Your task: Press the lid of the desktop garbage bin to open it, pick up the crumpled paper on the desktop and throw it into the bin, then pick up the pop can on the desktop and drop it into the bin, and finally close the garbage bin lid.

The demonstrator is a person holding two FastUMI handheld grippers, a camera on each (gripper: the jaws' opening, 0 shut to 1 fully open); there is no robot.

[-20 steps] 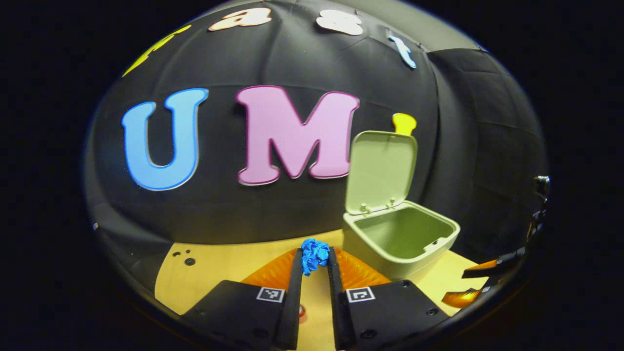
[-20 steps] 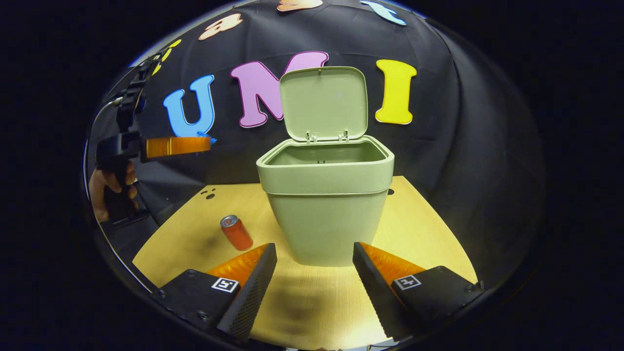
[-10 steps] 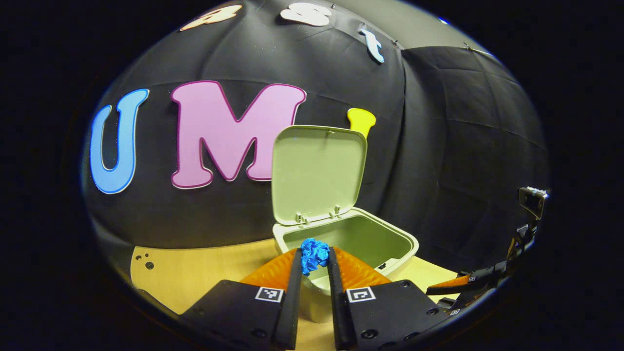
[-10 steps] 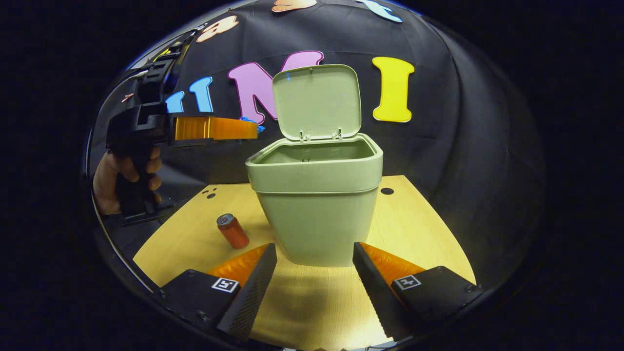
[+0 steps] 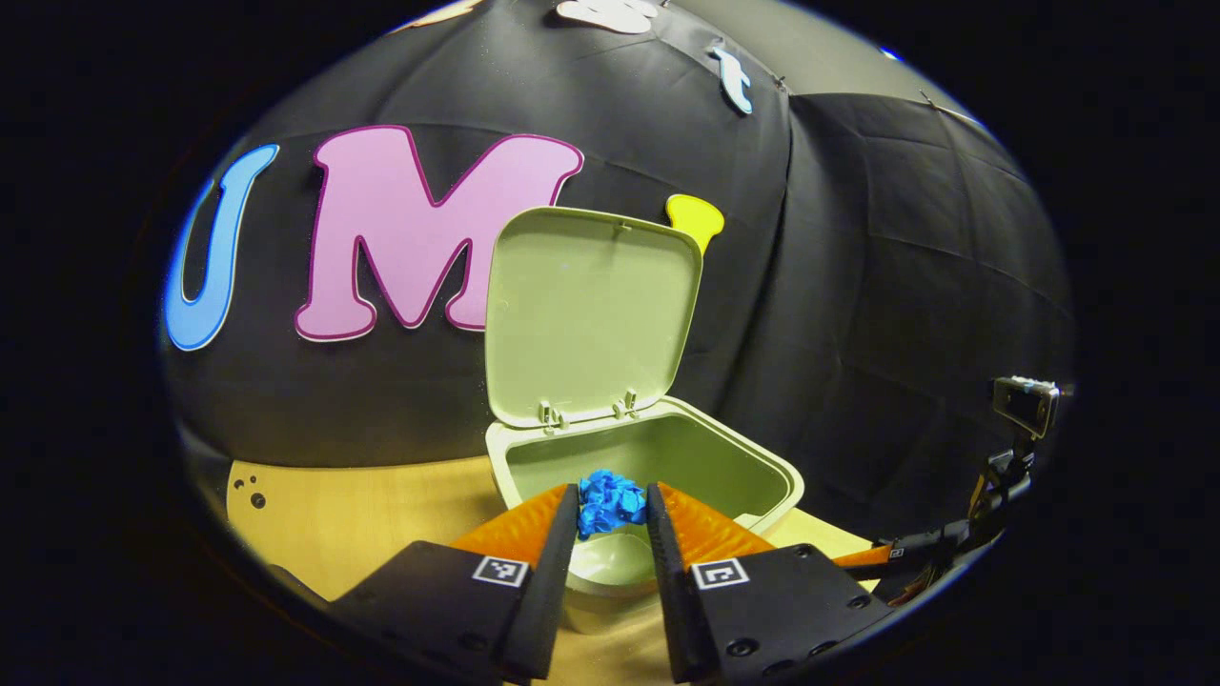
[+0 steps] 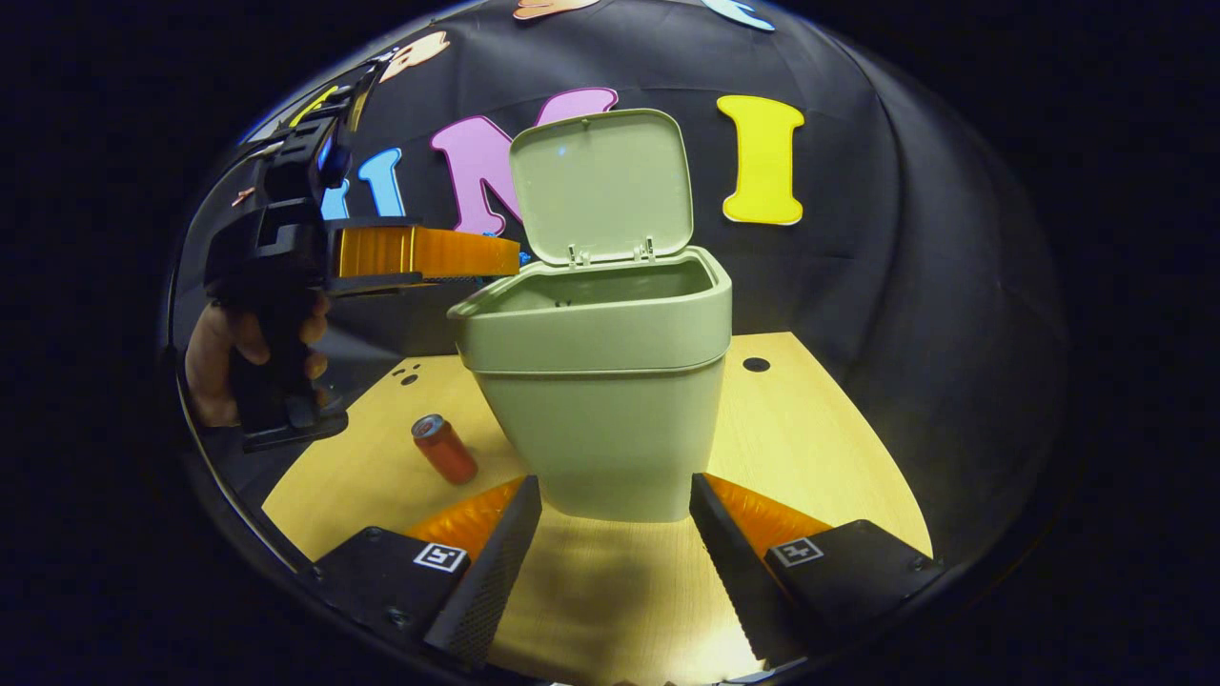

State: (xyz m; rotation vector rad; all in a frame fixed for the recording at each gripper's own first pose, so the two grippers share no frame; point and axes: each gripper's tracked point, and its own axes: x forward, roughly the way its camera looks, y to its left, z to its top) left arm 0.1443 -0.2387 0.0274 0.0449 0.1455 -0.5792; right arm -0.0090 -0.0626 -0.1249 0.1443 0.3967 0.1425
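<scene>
A pale green bin [image 5: 772, 476] [image 6: 600, 400] stands on the wooden desk with its lid [image 5: 586, 310] [image 6: 600, 186] upright and open. My left gripper [image 5: 612, 510] is shut on a crumpled blue paper ball [image 5: 610, 500], held over the near rim of the bin's opening. In the right gripper view the left gripper [image 6: 510, 255] reaches level toward the bin's left rim, with a hand [image 6: 219, 357] on its handle. A red pop can [image 6: 443, 448] lies tilted on the desk left of the bin. My right gripper [image 6: 615, 534] is open, low in front of the bin, holding nothing.
The wooden desk [image 6: 810, 448] has small holes at its far edge [image 6: 756, 364]. Black cloth walls close the booth behind and to the sides. In the left gripper view the right gripper [image 5: 915, 553] sits at the lower right edge.
My left gripper carried the paper ball rightward and forward, from beside the bin to over its opening. The right gripper stayed nearly still, drifting slightly.
</scene>
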